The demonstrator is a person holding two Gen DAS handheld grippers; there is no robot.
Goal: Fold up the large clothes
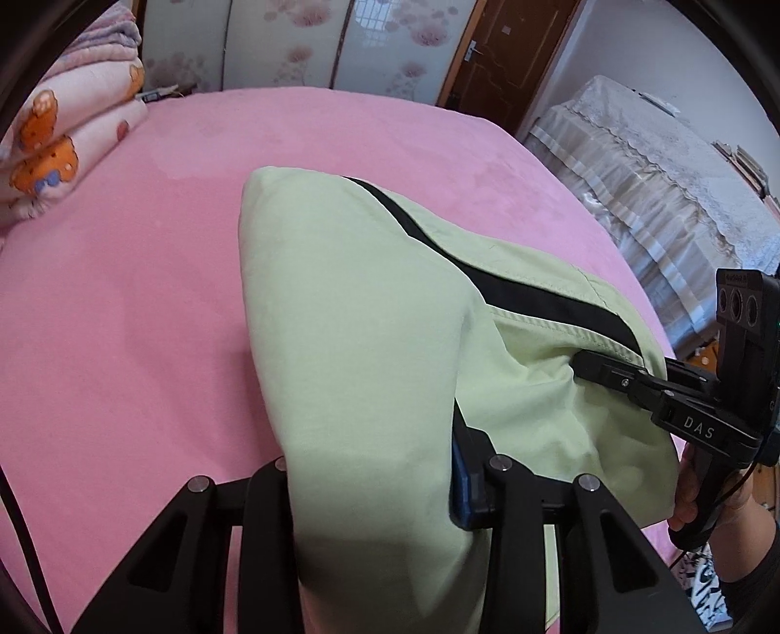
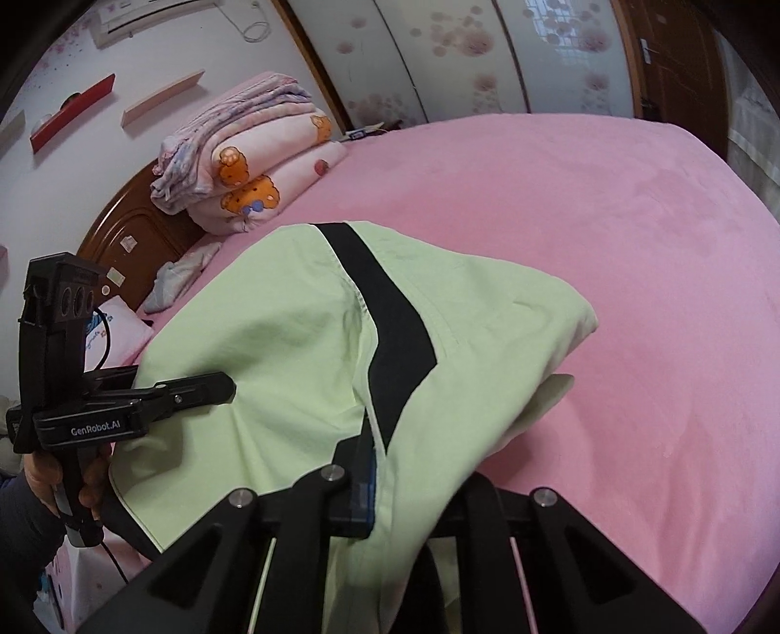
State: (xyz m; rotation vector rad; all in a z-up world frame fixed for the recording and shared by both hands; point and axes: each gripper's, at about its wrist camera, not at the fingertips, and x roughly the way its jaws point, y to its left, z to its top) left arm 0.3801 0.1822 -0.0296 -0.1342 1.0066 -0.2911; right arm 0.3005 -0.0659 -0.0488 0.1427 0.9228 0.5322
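A light green garment (image 1: 351, 302) with a black stripe (image 1: 526, 287) hangs lifted over the pink bed (image 1: 122, 292). My left gripper (image 1: 380, 492) is shut on one part of its cloth, which drapes over the jaws. My right gripper (image 1: 585, 368) comes in from the right and is shut on the garment's hem. In the right wrist view the garment (image 2: 273, 341) drapes over my right gripper (image 2: 390, 492). My left gripper (image 2: 224, 385) pinches the garment's left edge. The far end sags toward the bed (image 2: 633, 244).
Folded pink bear-print quilts (image 2: 253, 170) are stacked at the bed's head by a wooden headboard (image 2: 131, 234). A lace-covered piece of furniture (image 1: 648, 161) stands beside the bed. A brown door (image 1: 507, 53) and floral wardrobe panels (image 1: 302, 39) are behind it.
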